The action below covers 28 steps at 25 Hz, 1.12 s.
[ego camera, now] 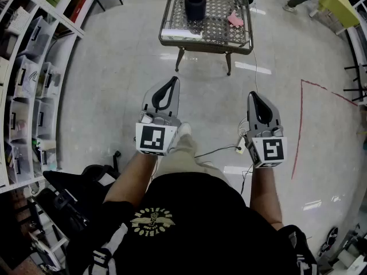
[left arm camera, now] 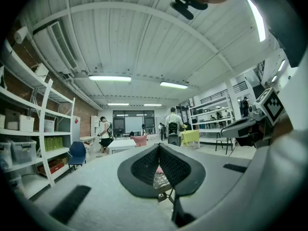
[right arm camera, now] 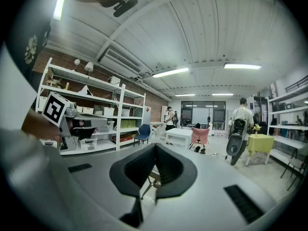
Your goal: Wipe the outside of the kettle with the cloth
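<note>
A dark kettle [ego camera: 195, 4] stands on a low metal mesh table [ego camera: 221, 16] at the far side of the floor. A pink cloth [ego camera: 235, 20] lies on the table to the kettle's right. Both grippers hang in the air well short of the table, pointing toward it. My left gripper [ego camera: 172, 80] is shut and holds nothing. My right gripper [ego camera: 254, 95] is shut and empty too. In the left gripper view the jaws [left arm camera: 159, 145] meet at the tip, with a bit of the cloth [left arm camera: 159, 170] and table showing beneath them. In the right gripper view the jaws [right arm camera: 155, 145] are also closed.
White storage shelves [ego camera: 28, 85] line the left side. A white board [ego camera: 180, 34] lies on the table's near edge. A cable [ego camera: 218, 150] and a red line [ego camera: 298, 142] run over the floor. People [left arm camera: 172, 121] stand far off near a yellow table [left arm camera: 190, 137].
</note>
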Each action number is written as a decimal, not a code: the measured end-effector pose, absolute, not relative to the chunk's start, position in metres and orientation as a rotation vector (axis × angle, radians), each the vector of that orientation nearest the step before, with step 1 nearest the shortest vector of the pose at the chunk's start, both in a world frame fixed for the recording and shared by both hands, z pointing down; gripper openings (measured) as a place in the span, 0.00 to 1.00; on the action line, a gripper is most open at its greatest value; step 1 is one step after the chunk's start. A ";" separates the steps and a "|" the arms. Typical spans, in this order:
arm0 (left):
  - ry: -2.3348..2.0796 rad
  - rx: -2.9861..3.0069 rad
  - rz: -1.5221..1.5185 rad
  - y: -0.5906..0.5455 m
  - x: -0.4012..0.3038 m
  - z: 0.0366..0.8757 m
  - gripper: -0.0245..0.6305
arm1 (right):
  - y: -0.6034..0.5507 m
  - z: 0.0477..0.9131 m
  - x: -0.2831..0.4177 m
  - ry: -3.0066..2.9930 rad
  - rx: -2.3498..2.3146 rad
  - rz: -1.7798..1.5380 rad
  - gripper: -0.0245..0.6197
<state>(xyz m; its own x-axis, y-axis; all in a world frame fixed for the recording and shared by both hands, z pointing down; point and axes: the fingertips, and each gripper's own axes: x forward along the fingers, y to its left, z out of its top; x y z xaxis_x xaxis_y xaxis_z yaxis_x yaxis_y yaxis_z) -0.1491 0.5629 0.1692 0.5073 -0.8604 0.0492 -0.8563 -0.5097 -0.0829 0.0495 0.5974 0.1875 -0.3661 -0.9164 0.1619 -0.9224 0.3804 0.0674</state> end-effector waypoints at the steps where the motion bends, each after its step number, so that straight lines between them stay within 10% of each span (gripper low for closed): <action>1: 1.531 -2.688 -0.131 0.552 -0.151 0.171 0.05 | 0.586 0.189 0.047 -2.466 1.655 0.055 0.05; 28: 1.254 -2.929 -0.077 0.362 -0.158 0.209 0.05 | 0.428 0.169 0.023 -2.367 1.806 -0.009 0.06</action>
